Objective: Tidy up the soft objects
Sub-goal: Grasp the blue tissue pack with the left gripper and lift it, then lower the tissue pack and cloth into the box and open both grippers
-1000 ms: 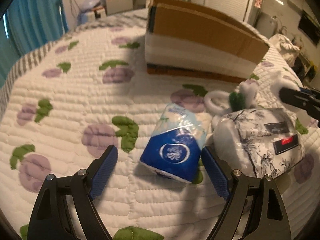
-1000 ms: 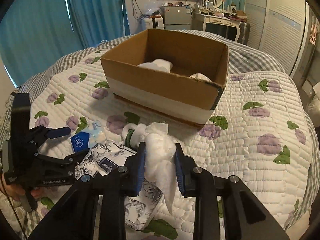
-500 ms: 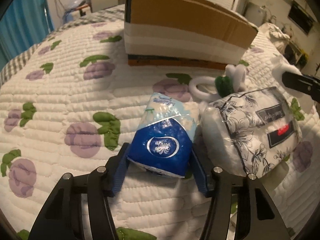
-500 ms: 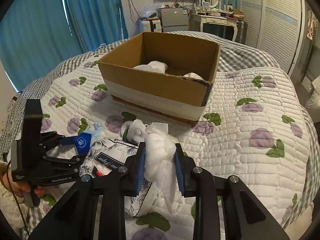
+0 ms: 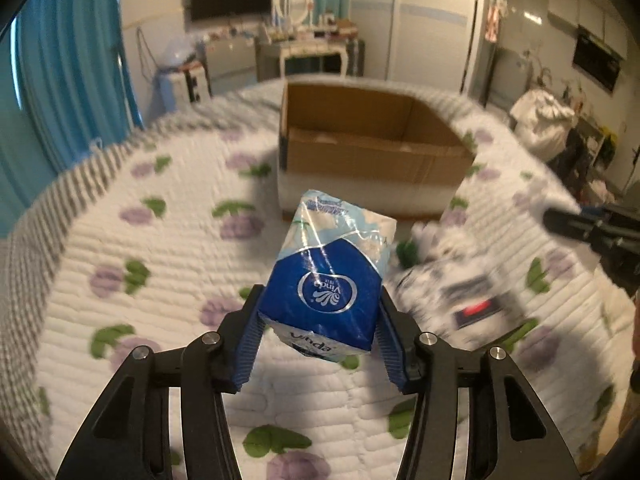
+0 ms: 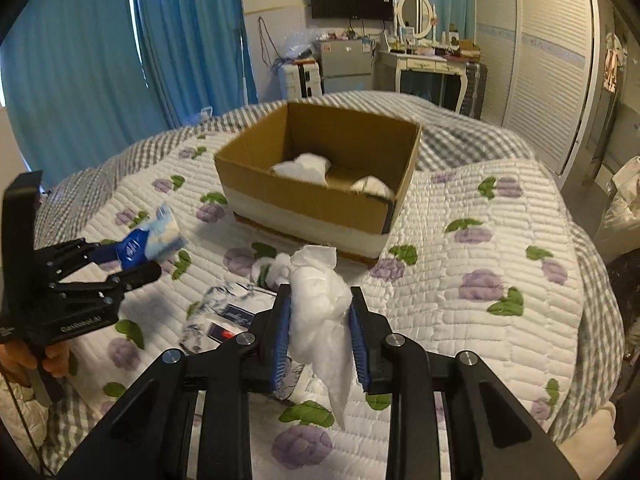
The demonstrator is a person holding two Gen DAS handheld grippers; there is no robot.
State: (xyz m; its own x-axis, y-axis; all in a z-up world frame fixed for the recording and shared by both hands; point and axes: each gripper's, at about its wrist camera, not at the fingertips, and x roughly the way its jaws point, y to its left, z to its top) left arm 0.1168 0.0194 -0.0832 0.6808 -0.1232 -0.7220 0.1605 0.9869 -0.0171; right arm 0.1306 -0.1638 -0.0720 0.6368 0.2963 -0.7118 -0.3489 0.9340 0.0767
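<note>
Tissue pack (image 5: 328, 280) is hanging above the quilt (image 5: 120, 264), clamped in the left gripper (image 5: 320, 332), box (image 5: 360, 156) at 12 o'clock; right gripper (image 6: 320, 332) is pinching white stuffing (image 6: 320, 312), whose loose tail risks snagging, slipping out.

- Blue-and-white tissue pack (image 5: 326, 280): was held above the quilt, tilted.
- White plastic bag (image 6: 322, 316): was crumpled, hanging.
- Floral-print pack (image 6: 224, 312): lay on the quilt.
- Cardboard box (image 6: 320, 200): stood open, holding white items.
</note>
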